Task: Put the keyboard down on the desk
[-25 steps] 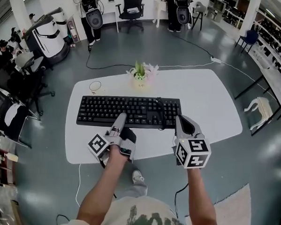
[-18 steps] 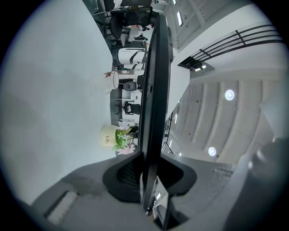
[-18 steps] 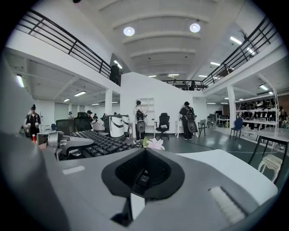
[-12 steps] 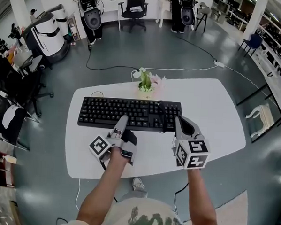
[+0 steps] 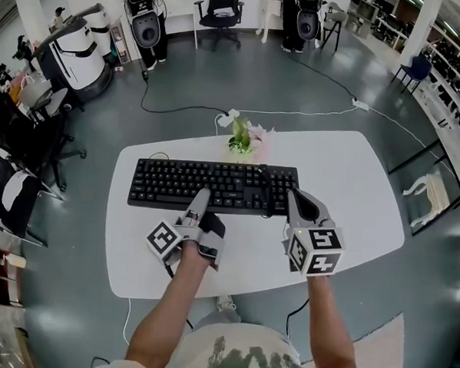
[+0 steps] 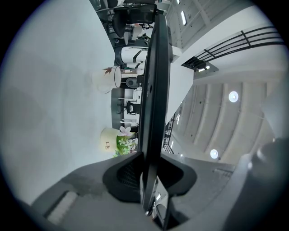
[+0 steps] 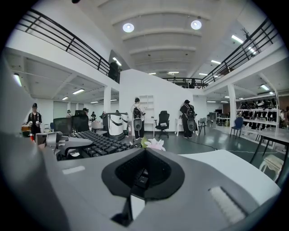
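The keyboard (image 5: 212,185) is held flat, just on the person's side of the flower pot (image 5: 244,142), low at the white bench (image 5: 353,186), and the left gripper (image 5: 201,195) and the right gripper (image 5: 295,197) both pinch its near edge in their fingers, probably to keep it level for setting down.

One piece of print can be partly read: the cream pot (image 6: 108,143), seen in the left gripper view, bears a short dark word that starts "Li"; its last letters are unclear. In the head view this pot stands on the worktop (image 5: 353,186) at 12 o'clock from the keyboard (image 5: 213,186). The keyboard's key legends are too small to read.
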Action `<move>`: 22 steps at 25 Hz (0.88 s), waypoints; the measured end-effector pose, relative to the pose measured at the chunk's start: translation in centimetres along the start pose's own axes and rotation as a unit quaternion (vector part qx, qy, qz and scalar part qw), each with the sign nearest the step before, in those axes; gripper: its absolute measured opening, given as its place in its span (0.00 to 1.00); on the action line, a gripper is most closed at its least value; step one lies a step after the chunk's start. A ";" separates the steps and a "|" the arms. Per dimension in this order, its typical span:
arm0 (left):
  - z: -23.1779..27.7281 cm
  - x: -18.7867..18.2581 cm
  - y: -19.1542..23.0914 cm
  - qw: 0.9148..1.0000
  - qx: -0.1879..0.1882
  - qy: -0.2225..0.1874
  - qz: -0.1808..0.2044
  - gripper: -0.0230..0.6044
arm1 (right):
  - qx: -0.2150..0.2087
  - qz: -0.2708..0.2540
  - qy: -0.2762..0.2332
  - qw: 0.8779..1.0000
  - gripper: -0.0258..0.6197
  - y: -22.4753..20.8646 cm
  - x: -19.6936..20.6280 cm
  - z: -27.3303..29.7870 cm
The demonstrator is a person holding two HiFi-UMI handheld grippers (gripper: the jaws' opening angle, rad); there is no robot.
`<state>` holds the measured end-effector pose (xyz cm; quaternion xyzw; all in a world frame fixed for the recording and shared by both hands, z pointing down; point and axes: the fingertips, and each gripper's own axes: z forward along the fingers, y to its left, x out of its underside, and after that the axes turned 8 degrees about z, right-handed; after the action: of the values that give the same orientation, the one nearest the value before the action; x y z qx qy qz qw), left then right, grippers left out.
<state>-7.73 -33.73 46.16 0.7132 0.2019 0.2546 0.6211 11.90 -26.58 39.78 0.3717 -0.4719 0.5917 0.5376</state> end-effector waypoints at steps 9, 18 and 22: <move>0.4 0.8 -0.4 1.000 -0.002 -0.016 0.016 0.17 | -0.025 -0.007 -0.006 1.000 0.04 -1.1 -0.6 0.5; 2.1 4.6 -1.1 0.997 -0.006 -0.074 0.026 0.18 | -0.088 -0.019 -0.002 0.996 0.04 -5.6 -2.3 1.6; 2.5 6.2 -0.8 0.995 -0.006 -0.091 0.032 0.17 | -0.111 -0.027 -0.005 0.993 0.04 -6.8 -2.7 1.9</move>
<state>-1.33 -31.80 45.80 0.7356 0.1196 0.2098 0.6328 18.89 -29.35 38.84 0.3252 -0.5272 0.5186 0.5893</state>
